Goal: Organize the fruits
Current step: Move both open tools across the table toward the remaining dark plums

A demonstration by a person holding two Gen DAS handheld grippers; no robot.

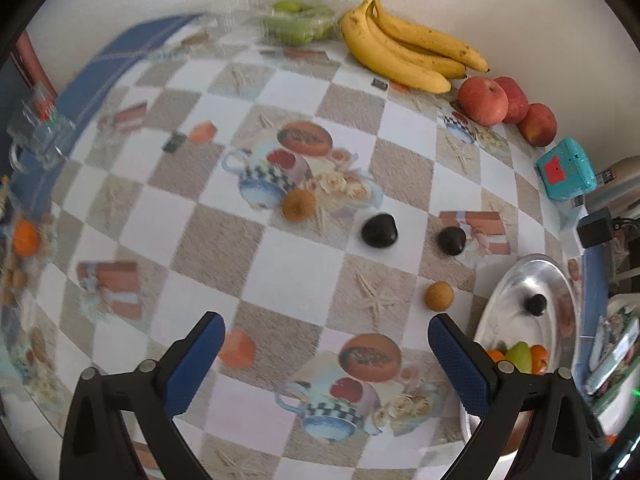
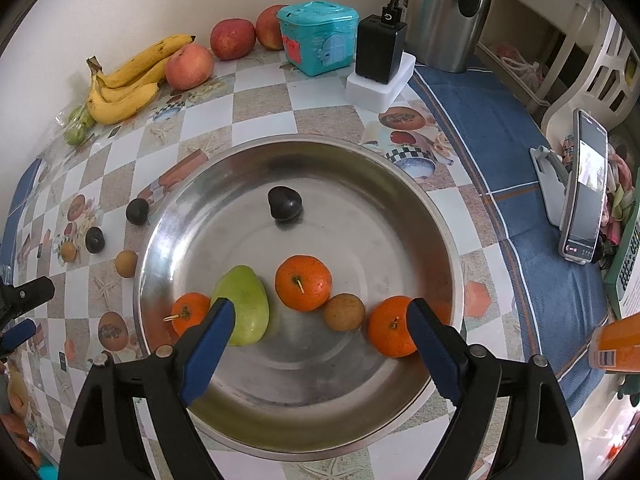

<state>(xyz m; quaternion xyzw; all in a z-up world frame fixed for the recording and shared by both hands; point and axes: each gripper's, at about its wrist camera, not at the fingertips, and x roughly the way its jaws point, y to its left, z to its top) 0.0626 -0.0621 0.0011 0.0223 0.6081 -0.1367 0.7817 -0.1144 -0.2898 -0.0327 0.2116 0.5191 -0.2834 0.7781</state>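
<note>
A steel bowl [image 2: 432,240] holds three oranges [image 2: 303,289], a green mango [image 2: 245,308], a small brown fruit [image 2: 344,313] and a dark plum [image 2: 284,203]. My right gripper [image 2: 320,326] is open and empty above the bowl's near side. My left gripper [image 1: 326,340] is open and empty over the table. Ahead of it lie two dark plums [image 1: 379,230] [image 1: 451,241] and two small brown fruits [image 1: 439,296] [image 1: 298,204]. The bowl [image 1: 516,280] shows at the right in the left wrist view.
Bananas [image 1: 404,48], three apples [image 1: 482,101] and a bag of green fruit [image 1: 298,22] lie along the wall. A teal box [image 2: 318,38], a black charger [image 2: 380,46], a kettle [image 2: 448,12] and a phone on a stand [image 2: 582,184] stand behind and right of the bowl.
</note>
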